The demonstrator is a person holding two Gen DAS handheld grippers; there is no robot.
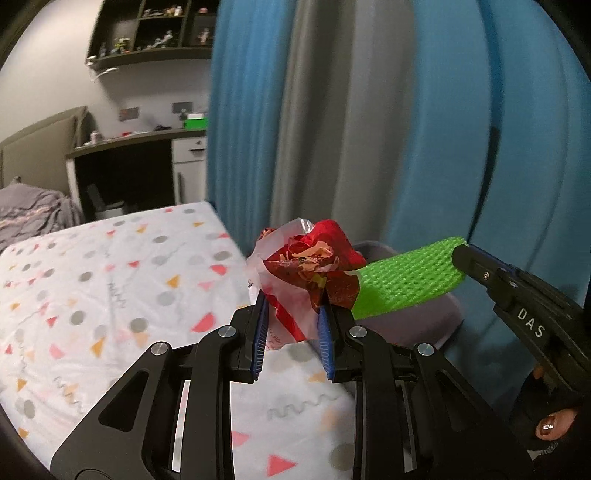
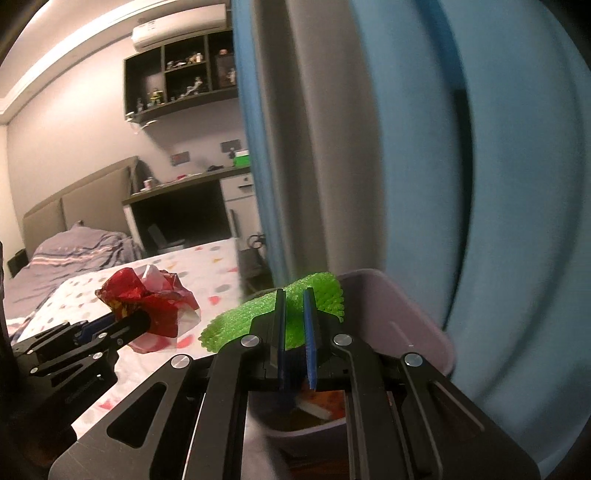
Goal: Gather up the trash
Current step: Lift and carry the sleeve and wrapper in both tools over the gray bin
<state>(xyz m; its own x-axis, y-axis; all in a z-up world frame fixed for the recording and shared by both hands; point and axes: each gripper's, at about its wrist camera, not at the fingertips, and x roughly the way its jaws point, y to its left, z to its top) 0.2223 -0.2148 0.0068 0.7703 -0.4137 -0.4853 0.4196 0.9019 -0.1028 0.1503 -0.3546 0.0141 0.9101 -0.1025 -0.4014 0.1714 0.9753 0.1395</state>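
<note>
My left gripper [image 1: 293, 306] is shut on a crumpled red and clear plastic wrapper [image 1: 314, 266] and holds it above the bed's right edge. It also shows in the right wrist view [image 2: 147, 299]. My right gripper [image 2: 295, 299] is shut on a green foam net sleeve [image 2: 317, 291], which also shows in the left wrist view [image 1: 410, 280]. The sleeve hangs over a grey-lilac bin [image 2: 406, 321] with some trash inside. The bin's rim shows behind the wrapper in the left wrist view [image 1: 439, 314].
The bed [image 1: 110, 288] has a white sheet with coloured dots and triangles. Blue and grey curtains [image 1: 369, 110] hang close behind the bin. A desk [image 1: 140, 144] and wall shelves [image 1: 159, 33] stand at the far wall. A grey blanket [image 1: 29, 210] lies at the bed's far end.
</note>
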